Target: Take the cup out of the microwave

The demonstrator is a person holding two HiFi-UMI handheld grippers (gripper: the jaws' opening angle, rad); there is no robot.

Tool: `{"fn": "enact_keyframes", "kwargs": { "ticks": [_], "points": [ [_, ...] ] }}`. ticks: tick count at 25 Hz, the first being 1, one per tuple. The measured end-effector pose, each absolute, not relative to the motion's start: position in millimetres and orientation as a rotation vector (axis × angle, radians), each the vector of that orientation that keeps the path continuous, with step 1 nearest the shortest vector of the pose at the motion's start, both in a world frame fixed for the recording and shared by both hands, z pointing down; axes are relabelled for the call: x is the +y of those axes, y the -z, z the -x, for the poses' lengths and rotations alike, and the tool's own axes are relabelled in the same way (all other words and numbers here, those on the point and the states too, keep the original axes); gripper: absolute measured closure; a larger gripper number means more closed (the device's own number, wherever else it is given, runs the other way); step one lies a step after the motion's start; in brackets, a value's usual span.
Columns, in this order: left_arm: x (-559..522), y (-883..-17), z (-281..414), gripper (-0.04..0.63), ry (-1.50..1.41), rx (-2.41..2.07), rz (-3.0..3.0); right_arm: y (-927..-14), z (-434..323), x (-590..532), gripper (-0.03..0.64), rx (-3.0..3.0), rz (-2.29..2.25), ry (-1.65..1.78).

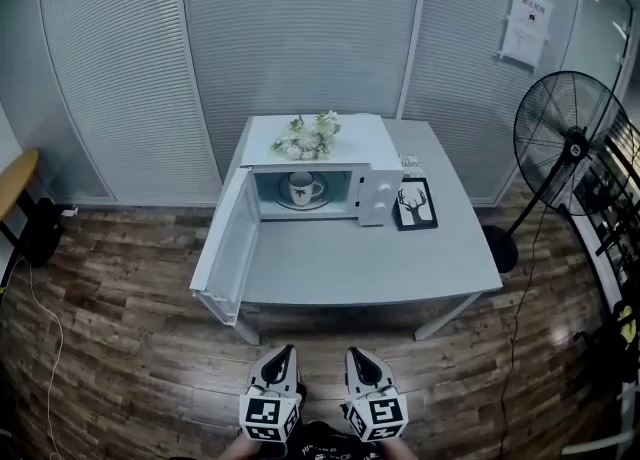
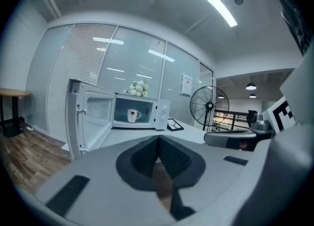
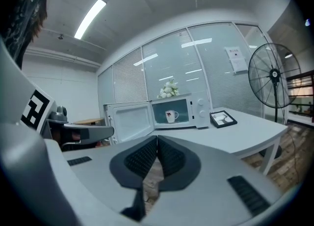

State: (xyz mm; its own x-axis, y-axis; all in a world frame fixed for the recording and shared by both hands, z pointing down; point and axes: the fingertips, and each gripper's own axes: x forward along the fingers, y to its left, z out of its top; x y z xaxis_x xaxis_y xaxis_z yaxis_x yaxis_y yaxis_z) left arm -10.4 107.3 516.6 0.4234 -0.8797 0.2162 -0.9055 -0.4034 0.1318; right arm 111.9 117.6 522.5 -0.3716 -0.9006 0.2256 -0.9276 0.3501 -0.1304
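Observation:
A white cup (image 1: 302,188) with a small red mark stands upright on the turntable inside the white microwave (image 1: 380,193), whose door (image 1: 228,248) hangs wide open to the left. The cup (image 2: 132,115) also shows in the left gripper view, and the cup (image 3: 171,116) in the right gripper view. Both grippers hover side by side over the floor, short of the table's front edge and far from the cup. My left gripper (image 1: 284,354) is shut and empty, its pads touching. My right gripper (image 1: 358,356) is shut and empty too.
The microwave sits on a grey table (image 1: 400,273) with white flowers (image 1: 309,135) on top and a framed deer picture (image 1: 416,204) to its right. A standing fan (image 1: 570,143) is at the right. A wooden side table (image 1: 15,178) is at the far left.

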Motion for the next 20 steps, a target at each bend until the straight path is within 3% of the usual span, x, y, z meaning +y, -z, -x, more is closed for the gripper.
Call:
{"fn": "enact_keyframes", "kwargs": {
  "ticks": [20],
  "points": [
    [-59, -517, 16, 0.589, -0.168, -1.492, -2.506, -526, -101, -38, 0.614, -2.399, -1.773, -0.362]
  ]
}}
